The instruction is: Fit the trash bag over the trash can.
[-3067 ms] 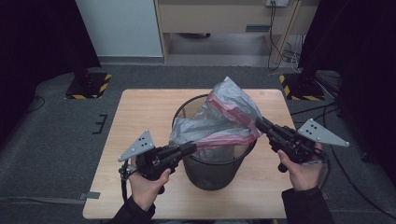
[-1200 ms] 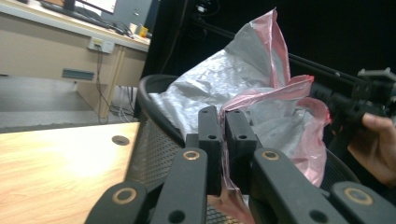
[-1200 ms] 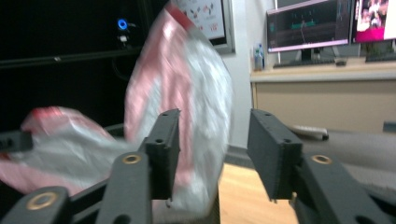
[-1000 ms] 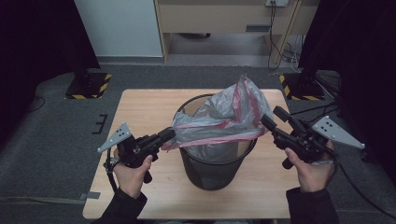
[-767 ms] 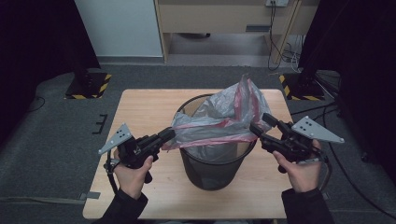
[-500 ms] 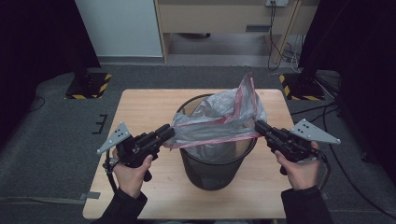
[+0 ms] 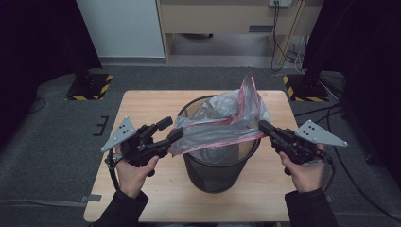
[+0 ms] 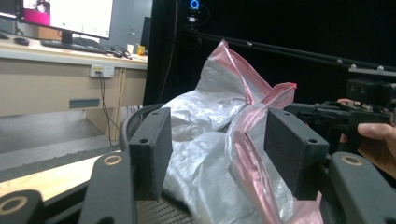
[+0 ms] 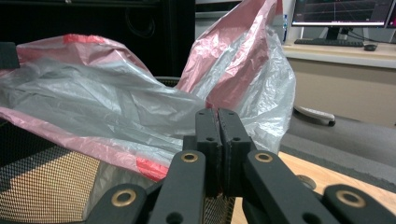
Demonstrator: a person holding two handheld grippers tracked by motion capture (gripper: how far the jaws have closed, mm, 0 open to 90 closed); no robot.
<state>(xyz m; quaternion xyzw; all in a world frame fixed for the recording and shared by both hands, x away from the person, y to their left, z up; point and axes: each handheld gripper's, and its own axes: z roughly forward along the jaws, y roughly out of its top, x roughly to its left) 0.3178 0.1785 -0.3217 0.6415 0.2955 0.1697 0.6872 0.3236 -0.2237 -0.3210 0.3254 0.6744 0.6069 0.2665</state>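
A black mesh bin (image 7: pixel 213 171) stands mid-table, with a grey plastic bag with a pink rim (image 7: pixel 226 117) half in it and bunched above its mouth. My left gripper (image 7: pixel 172 128) is at the bin's left rim and open. Its jaws have just been opening, and the bag's pink edge (image 8: pixel 250 154) hangs loose between the pads (image 8: pixel 150 149) in the left gripper view. At the bin's right rim my right gripper (image 7: pixel 261 126) is shut on the bag's rim. Its jaws (image 9: pixel 218 116) are pressed together, with film (image 9: pixel 116 121) spread out beyond them.
The bin sits on a wooden table (image 7: pixel 156 201) over grey carpet. A desk with cables (image 7: pixel 279 28) stands behind the table, dark curtains on both sides. Bare wood lies left, right and in front of the bin.
The left jaws, pinching the bag's left edge a second ago, now stand apart. The right gripper moved in to the bag's right rim and shut on it. The pink rim runs taut across the bin.
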